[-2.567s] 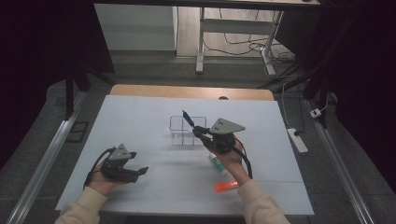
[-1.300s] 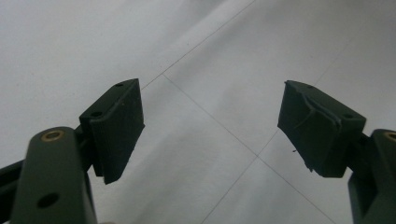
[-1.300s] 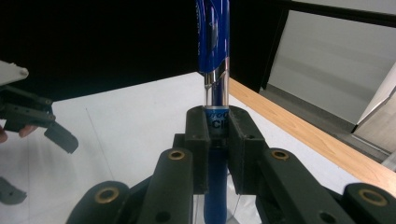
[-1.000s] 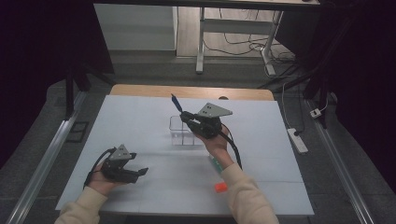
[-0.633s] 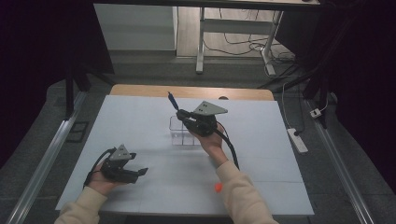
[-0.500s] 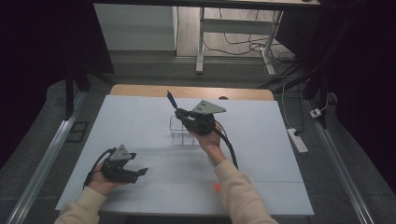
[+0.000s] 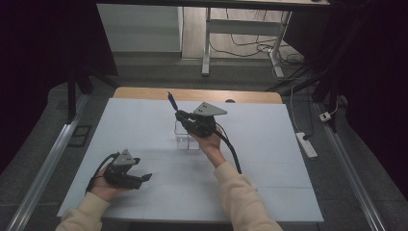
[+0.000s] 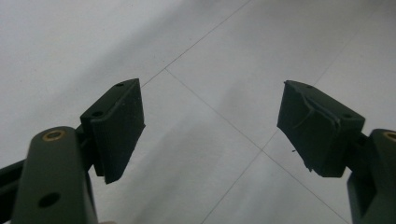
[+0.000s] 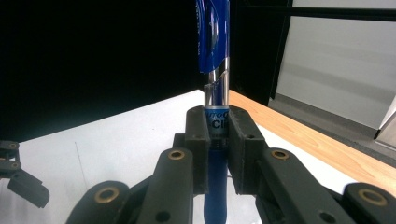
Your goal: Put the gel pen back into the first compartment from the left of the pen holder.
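1. My right gripper point(image 7: 179, 114) is clamped on a blue pen point(image 7: 172, 102). In the right gripper view the two pads press on the pen's point(image 9: 215, 70) clear barrel from either side, at the printed band just below the blue cap.
2. The pen stands between the jaws with its capped end up and away from my hand. In the high view it leans toward the far left of the table.
3. The pen's lower end runs down between the gripper's links; I cannot tell where its tip ends.
4. From the high view, my right gripper hangs above a clear plastic organizer box point(image 7: 186, 138), which sits on the white table sheet point(image 7: 269, 159) near the middle. The pen is above the box, not in it.
5. I cannot tell how many compartments the box has.
6. The grey three-cornered plate tops my right gripper, and its black cable trails back along my cream sleeve point(image 7: 240, 197).
7. My left gripper point(image 7: 144, 178) rests low on the near left of the sheet, well apart from the box and pen.
8. Its jaws stand wide apart with nothing between them. In the left gripper view only the white sheet and its faint fold lines lie past the pads point(image 8: 119, 126).
9. A strip of wooden tabletop point(image 7: 144, 93) shows past the sheet's far edge.
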### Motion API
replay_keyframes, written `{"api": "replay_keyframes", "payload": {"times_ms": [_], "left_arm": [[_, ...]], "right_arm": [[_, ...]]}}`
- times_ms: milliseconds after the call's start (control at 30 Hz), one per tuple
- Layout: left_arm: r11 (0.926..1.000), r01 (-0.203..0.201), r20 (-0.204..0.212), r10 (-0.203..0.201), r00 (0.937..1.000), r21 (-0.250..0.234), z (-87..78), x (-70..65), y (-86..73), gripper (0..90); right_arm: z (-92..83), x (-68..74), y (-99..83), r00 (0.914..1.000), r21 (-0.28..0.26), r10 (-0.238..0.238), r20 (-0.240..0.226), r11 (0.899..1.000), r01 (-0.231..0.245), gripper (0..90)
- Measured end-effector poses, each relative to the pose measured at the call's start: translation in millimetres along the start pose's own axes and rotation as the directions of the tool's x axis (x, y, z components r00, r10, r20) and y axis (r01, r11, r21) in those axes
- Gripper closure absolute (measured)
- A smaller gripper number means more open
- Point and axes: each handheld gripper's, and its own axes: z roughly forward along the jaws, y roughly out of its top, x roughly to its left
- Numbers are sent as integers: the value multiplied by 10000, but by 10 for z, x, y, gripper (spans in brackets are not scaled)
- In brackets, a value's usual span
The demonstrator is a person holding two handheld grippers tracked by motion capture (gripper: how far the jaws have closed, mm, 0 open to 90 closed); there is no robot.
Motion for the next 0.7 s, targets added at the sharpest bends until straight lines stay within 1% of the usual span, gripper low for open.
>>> {"api": "replay_keyframes", "payload": {"times_ms": [467,633,667,700], "left_arm": [[10000,-27,22,27,10000,35,3,-1,-1,227],[10000,-32,29,32,10000,57,1,3,-2,227],[10000,-26,26,26,10000,48,0,3,-3,227],[10000,-20,27,20,10000,40,-1,3,-3,227]], "right_arm": [[75,-9,-56,9999,-20,105,23,9999,-105,790],[96,-6,-85,9999,13,106,-43,9999,-106,787],[100,-4,-93,9999,24,110,-32,9999,-110,779],[99,2,-98,9999,80,36,166,10000,-37,723]]}}
